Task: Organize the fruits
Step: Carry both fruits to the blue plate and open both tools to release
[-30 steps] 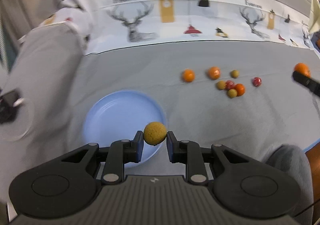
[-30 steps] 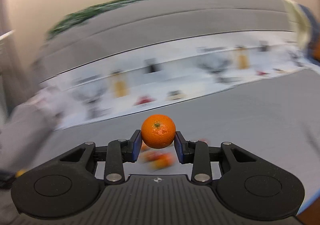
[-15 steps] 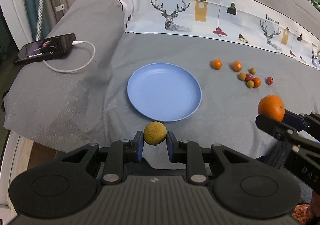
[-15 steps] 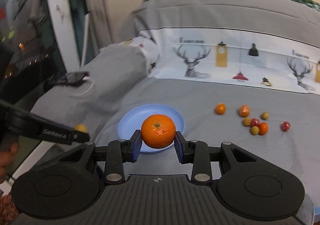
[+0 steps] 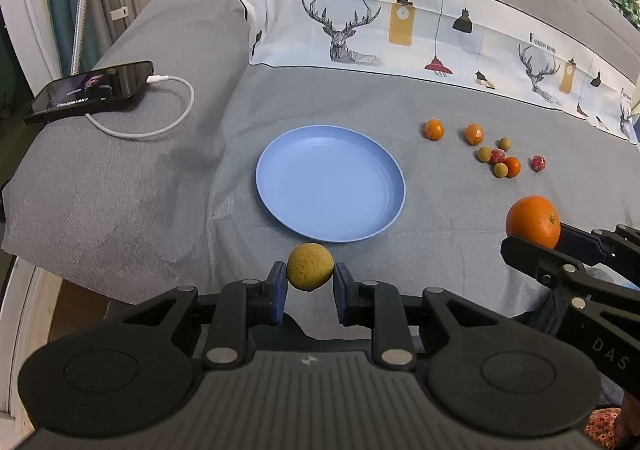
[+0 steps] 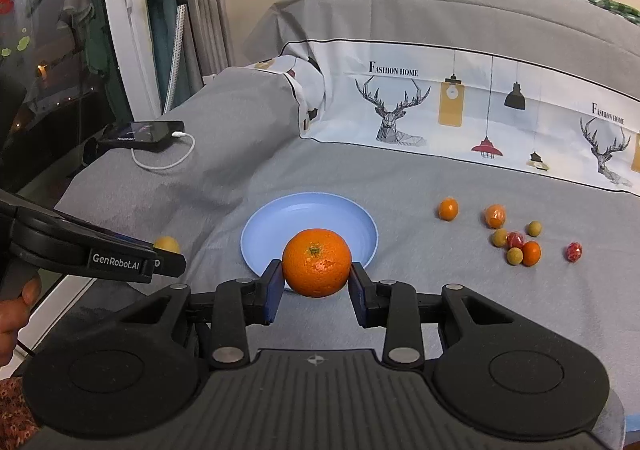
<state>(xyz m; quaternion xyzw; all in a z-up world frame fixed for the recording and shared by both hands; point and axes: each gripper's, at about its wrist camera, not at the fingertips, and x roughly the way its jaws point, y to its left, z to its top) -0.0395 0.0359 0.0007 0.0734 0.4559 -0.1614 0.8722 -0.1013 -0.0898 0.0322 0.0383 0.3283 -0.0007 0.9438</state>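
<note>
My left gripper (image 5: 310, 286) pinched a yellow fruit (image 5: 310, 267), my right gripper (image 6: 316, 286) clamped the orange (image 6: 317, 263), both short of the empty blue plate (image 5: 280, 154). Eight small fruits (image 5: 498, 156), perhaps, waited on the sheet.

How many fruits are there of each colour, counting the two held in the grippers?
Orange: 4, namely the large orange in the right gripper and three small ones on the bedspread.
Yellow-green: 4, namely the one in the left gripper and three small ones.
Red: 2.
Total: 10.
</note>
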